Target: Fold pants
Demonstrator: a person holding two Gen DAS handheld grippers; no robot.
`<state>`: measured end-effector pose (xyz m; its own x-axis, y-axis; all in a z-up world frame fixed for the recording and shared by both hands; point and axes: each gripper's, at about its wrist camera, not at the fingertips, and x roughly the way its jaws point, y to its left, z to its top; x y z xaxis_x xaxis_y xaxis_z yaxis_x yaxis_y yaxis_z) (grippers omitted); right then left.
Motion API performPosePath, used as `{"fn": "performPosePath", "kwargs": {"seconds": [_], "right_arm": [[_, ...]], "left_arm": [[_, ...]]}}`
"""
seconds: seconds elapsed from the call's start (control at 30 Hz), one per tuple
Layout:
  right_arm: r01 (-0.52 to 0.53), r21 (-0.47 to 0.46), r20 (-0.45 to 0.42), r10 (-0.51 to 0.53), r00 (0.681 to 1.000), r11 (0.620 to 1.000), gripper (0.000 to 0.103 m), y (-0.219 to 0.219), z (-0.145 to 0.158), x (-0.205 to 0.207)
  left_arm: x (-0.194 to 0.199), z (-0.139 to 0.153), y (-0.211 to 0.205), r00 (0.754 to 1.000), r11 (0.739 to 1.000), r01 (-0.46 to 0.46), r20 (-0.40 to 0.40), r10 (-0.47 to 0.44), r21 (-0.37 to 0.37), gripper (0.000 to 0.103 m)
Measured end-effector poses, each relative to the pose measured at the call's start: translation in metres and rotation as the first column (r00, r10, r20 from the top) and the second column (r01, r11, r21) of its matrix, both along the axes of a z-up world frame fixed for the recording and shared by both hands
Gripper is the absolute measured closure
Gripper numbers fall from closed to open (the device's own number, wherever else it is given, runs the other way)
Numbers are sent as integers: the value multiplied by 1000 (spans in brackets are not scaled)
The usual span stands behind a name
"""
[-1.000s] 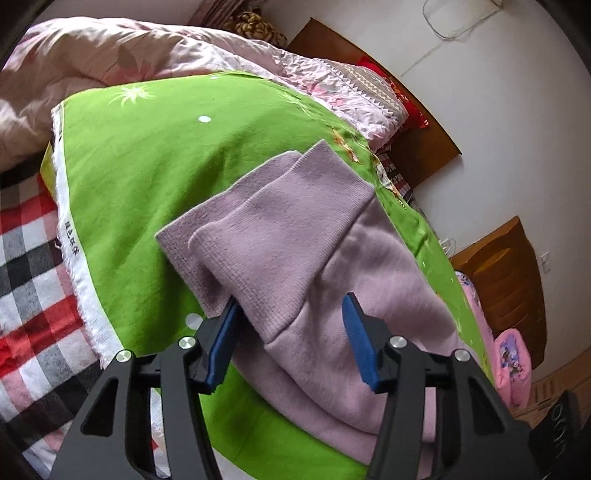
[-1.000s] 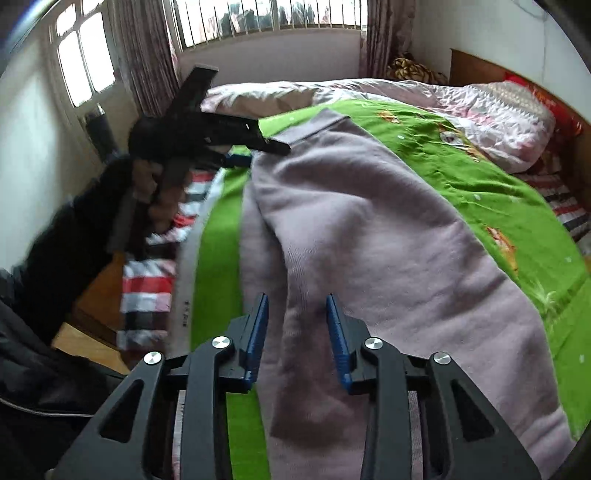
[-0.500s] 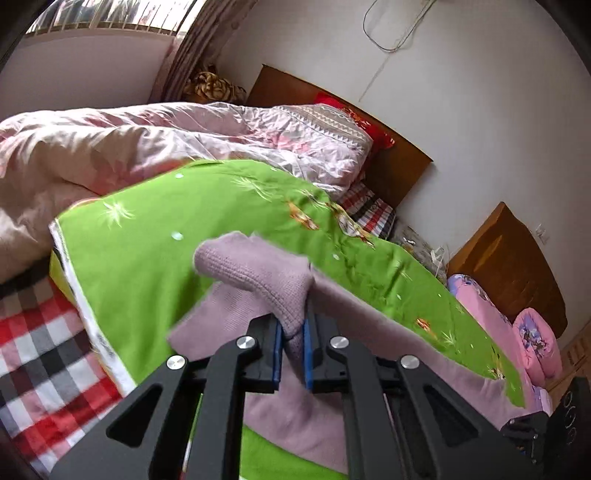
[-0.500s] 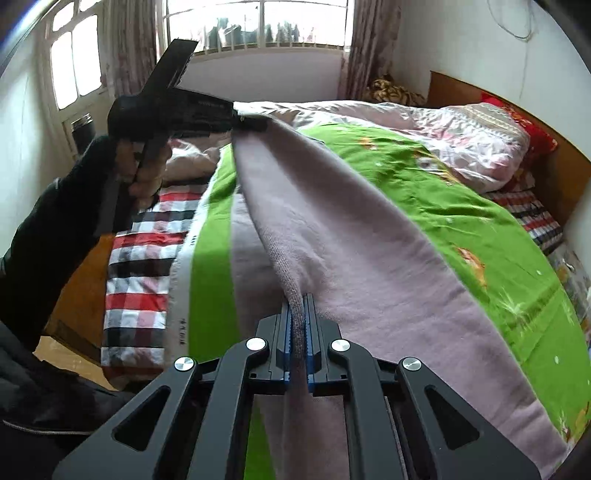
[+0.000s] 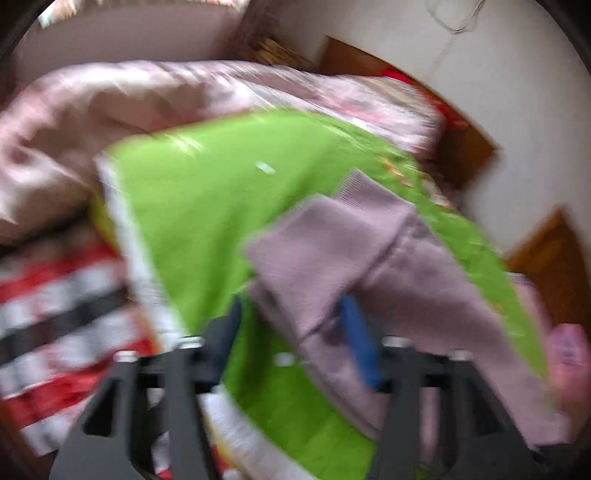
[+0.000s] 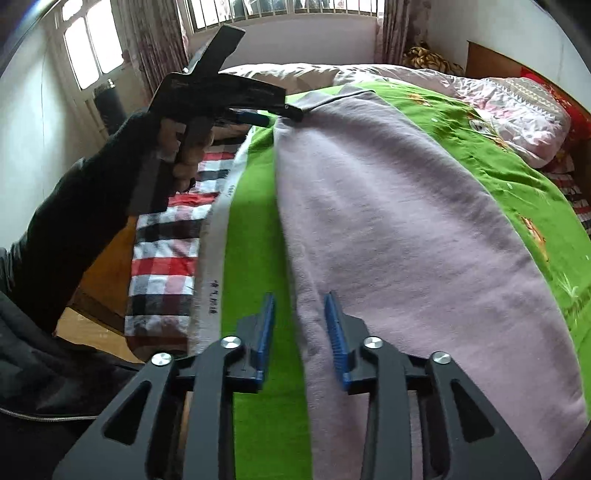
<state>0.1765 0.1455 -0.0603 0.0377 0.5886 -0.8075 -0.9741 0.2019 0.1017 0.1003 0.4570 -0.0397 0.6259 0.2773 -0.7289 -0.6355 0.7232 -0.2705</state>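
Observation:
The lilac pants (image 6: 406, 221) lie lengthwise on the green blanket (image 6: 258, 240), one leg over the other. My right gripper (image 6: 300, 325) is low at their near left edge. Its jaws are opening, and the fabric's edge lies loose between the blue pads (image 6: 334, 325). In the right wrist view, a hand in a black sleeve (image 6: 188, 147) holds my left gripper (image 6: 280, 112) at the far cuff. The blurred left wrist view shows that gripper (image 5: 293, 332) opening, the ribbed cuffs (image 5: 332, 240) lying between and past its fingers, unpinched.
A red, white and black plaid sheet (image 6: 162, 258) covers the bed's left side beside the blanket. A pink quilt (image 6: 498, 107) is bunched at the far end, before a wooden headboard (image 6: 487, 62). Barred windows (image 6: 280, 11) and curtains stand behind.
Half a second ago both grippers were shut on a raised fold of the pants. Now both have let go, and the fabric has dropped flat onto the blanket.

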Motion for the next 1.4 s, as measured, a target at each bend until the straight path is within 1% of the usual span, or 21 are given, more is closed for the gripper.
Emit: {"fn": "performPosePath", "kwargs": {"seconds": [0.03, 0.1, 0.13, 0.2, 0.27, 0.37, 0.47, 0.5, 0.6, 0.67, 0.77, 0.87, 0.93, 1.0, 1.03, 1.07, 1.13, 1.2, 1.23, 1.33, 1.4], "right_arm": [[1, 21, -28, -1, 1000, 1000, 68, -2, 3, 1], [13, 70, -76, -8, 997, 997, 52, -2, 8, 3], [14, 74, -92, -8, 996, 997, 43, -1, 7, 2], [-25, 26, -106, 27, 994, 999, 38, 7, -4, -5], [-45, 25, -79, 47, 996, 999, 39, 7, -2, -11], [-25, 124, -190, 49, 981, 992, 41, -10, 18, 6], [187, 157, -134, -166, 977, 970, 40, -42, 32, 45], [257, 140, -108, -243, 964, 956, 40, -50, 31, 57], [524, 43, -56, -521, 852, 851, 40, -98, 16, 108], [608, -28, -35, -609, 792, 793, 36, -123, 1, 129], [639, -5, -85, -637, 766, 769, 36, -157, 6, 136], [711, 34, -15, -711, 703, 703, 30, -190, 24, 134], [749, 46, -35, -748, 663, 661, 22, -216, 28, 140], [783, -1, -7, -783, 621, 621, 22, -231, 20, 152], [805, -39, 7, -806, 593, 592, 22, -242, 12, 159], [824, -53, 11, -825, 565, 564, 22, -253, 9, 162], [841, -15, -35, -841, 540, 541, 22, -273, 16, 157], [864, 18, -22, -864, 503, 503, 21, -291, 29, 144], [873, 39, 4, -873, 487, 487, 21, -303, 38, 132], [869, 81, 26, -873, 488, 488, 15, -328, 47, 109], [874, 51, 41, -875, 482, 484, 15, -349, 36, 101]], "left_arm": [[-1, 8, -11, 1000, 998, -9, -2, 9, 63, 33], [-3, 25, -34, 1000, 988, 12, 7, -14, 156, 30], [-4, 31, -44, 999, 984, 30, 29, -36, 178, 24], [6, 38, -61, 983, 975, 161, 64, -172, 150, 15], [21, 34, -69, 972, 965, 226, 29, -232, 137, 15], [55, 32, -86, 940, 934, 340, -19, -340, 108, 15], [83, 32, -106, 902, 892, 432, -43, -430, 135, 7], [94, 29, -109, 890, 880, 455, -63, -451, 134, 7], [128, 1, -110, 866, 865, 492, -165, -473, 100, 7], [138, -4, -109, 853, 859, 506, -196, -484, 79, 2], [143, -4, -107, 848, 860, 504, -230, -477, 74, 2], [135, 11, -120, 879, 880, 449, -251, -405, 156, 2], [130, 16, -133, 867, 860, 481, -241, -437, 170, 2], [134, 6, -137, 860, 859, 475, -306, -408, 189, 2], [138, -4, -132, 857, 867, 472, -314, -408, 162, 1], [134, -5, -127, 871, 880, 456, -270, -410, 136, 1], [132, -6, -120, 876, 892, 439, -269, -399, 107, 1], [127, 6, -129, 900, 906, 373, -314, -302, 198, 3], [118, 20, -140, 913, 903, 362, -281, -294, 230, 3], [100, 48, -184, 892, 866, 451, -138, -430, 216, 2], [93, 51, -230, 820, 788, 572, -113, -562, 227, 2]]}}
